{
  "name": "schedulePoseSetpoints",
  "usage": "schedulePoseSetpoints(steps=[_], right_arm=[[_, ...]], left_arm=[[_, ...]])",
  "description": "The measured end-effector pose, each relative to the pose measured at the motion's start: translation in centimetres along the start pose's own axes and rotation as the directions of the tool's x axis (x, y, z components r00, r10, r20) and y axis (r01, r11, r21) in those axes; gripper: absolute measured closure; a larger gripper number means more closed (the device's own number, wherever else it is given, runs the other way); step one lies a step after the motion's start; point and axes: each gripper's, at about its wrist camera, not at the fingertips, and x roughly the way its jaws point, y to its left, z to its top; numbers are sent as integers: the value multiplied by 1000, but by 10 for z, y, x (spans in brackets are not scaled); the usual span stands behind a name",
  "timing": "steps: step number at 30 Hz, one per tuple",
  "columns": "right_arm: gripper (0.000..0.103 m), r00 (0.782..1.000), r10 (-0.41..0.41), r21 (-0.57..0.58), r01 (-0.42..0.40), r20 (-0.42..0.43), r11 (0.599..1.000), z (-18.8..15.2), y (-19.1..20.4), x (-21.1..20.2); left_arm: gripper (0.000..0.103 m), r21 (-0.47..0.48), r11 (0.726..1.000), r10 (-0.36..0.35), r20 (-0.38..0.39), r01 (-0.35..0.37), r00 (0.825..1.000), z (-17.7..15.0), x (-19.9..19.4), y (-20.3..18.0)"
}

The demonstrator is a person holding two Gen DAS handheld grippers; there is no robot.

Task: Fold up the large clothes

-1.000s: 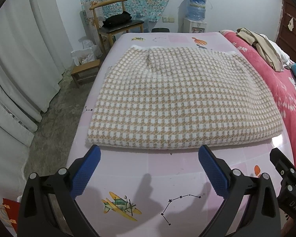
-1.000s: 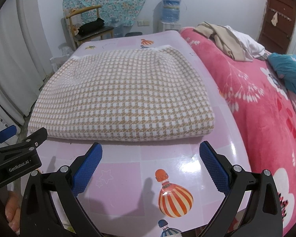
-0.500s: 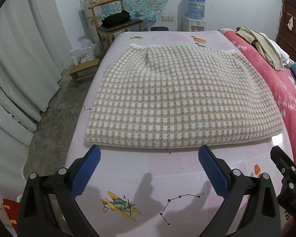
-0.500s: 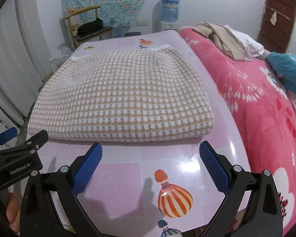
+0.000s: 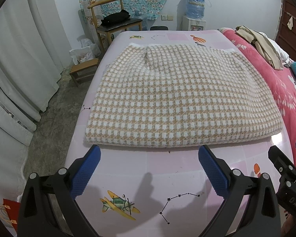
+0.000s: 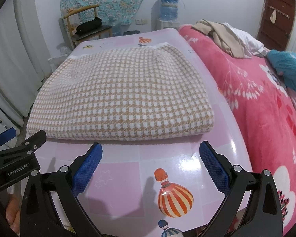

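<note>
Hovering side by side over the pink table (image 5: 167, 169), the left gripper (image 5: 149, 154) and right gripper (image 6: 150, 151) stood spread wide and empty just short of the checked garment (image 5: 173, 98) lying flat, so pinching both near corners evenly seemed wisest.

Folded garment (image 5: 173, 98) sits on the table (image 5: 148, 169), filling most of the far half; both grippers hang over the near edge, left gripper (image 5: 148, 165) beside right gripper (image 6: 151, 163); bed (image 6: 266, 118) runs along the table's right side; chair (image 5: 116, 23) behind, far left; water dispenser (image 5: 195, 13) behind the far end
</note>
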Motion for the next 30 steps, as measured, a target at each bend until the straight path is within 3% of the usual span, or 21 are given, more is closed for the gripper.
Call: schedulePoseSetpoints(steps=[30], right_arm=[[8, 1000, -6, 1, 6, -3, 1000, 0, 4, 2]], left_arm=[[6, 3, 1000, -5, 5, 5, 1000, 1, -4, 1]])
